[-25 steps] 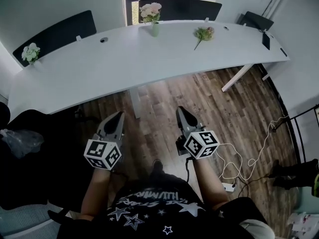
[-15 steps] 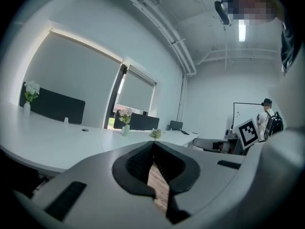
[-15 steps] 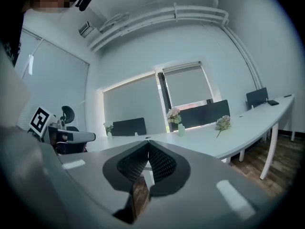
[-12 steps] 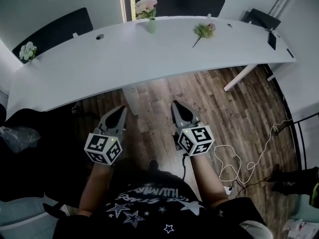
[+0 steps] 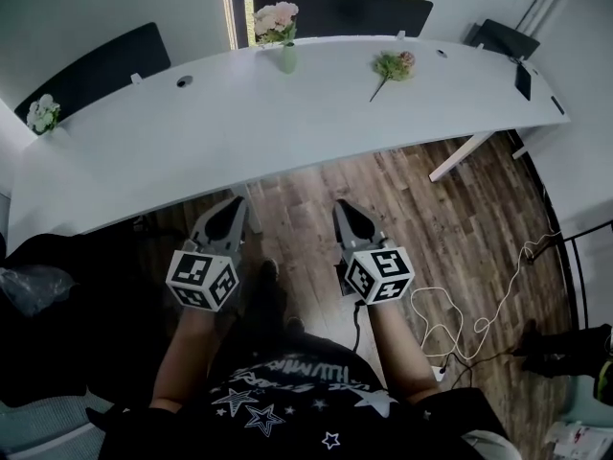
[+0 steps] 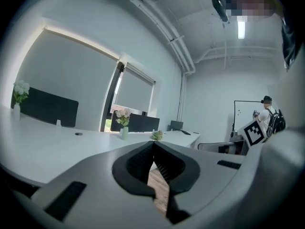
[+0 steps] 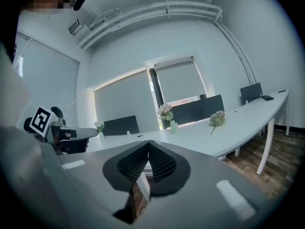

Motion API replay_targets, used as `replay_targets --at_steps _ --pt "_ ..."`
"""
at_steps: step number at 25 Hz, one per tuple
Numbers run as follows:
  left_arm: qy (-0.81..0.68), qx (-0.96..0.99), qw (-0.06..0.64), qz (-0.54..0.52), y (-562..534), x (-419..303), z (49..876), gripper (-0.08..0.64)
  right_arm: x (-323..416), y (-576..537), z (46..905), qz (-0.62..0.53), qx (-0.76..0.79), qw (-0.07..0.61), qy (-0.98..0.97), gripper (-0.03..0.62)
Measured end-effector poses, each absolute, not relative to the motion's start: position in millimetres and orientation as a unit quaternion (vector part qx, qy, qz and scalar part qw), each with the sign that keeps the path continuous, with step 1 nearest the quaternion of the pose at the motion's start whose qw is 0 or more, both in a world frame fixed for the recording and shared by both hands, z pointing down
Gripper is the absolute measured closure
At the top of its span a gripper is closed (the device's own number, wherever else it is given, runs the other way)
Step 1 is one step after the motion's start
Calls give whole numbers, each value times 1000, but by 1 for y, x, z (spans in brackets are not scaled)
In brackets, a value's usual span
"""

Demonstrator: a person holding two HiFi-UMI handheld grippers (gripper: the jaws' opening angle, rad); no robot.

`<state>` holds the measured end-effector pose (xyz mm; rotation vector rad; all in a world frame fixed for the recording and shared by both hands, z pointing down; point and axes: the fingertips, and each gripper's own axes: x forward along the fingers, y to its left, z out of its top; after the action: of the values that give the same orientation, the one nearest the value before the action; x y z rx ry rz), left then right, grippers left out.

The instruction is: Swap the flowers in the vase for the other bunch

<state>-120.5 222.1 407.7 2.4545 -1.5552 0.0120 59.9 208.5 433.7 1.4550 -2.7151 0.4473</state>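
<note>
A pale green vase (image 5: 287, 59) with pink and white flowers (image 5: 273, 21) stands at the far edge of the long white table (image 5: 239, 123); the same vase (image 6: 125, 132) (image 7: 174, 126) shows in both gripper views. A loose bunch (image 5: 392, 65) (image 7: 217, 119) (image 6: 156, 135) lies on the table to the vase's right. My left gripper (image 5: 235, 205) and right gripper (image 5: 343, 208) are both shut and empty. They hang over the wooden floor just short of the table's near edge, far from the flowers.
A third small bunch of white flowers (image 5: 41, 113) stands at the table's far left end. Dark screens and chairs (image 5: 335, 12) line the far side. Table legs (image 5: 460, 151) reach the floor at right. White cables (image 5: 460, 314) lie on the floor to my right.
Both grippers have moved forward towards the table's near edge, and the table and flowers sit a little closer in the head view.
</note>
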Motion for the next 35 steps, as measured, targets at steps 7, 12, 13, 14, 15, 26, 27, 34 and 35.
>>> replay_targets --at_steps 7,12,13,14,15,26,27,34,35 --pt "-518 846 129 -8 147 -130 408 552 60 150 432 141 487 26 -862 589" --pt "-505 854 124 -8 93 -135 406 552 56 98 433 141 505 28 -851 589" --pt "-504 855 124 -9 84 -137 406 552 52 90 433 142 506 29 -850 589" --pt "-502 855 125 -9 75 -140 405 552 48 83 433 142 506 32 -850 589" --pt "-501 856 126 -11 66 -143 405 552 45 75 434 141 505 35 -851 589" --pt "-483 865 133 -26 -9 -169 398 552 35 13 428 140 538 56 -829 588" --pt "-481 866 135 -26 -14 -171 399 552 33 9 430 141 540 62 -827 588" --pt "-459 876 146 -18 -37 -175 409 552 30 -2 446 151 554 89 -814 588" --pt "-458 876 149 -16 -38 -175 413 552 31 -2 449 154 554 91 -813 588"
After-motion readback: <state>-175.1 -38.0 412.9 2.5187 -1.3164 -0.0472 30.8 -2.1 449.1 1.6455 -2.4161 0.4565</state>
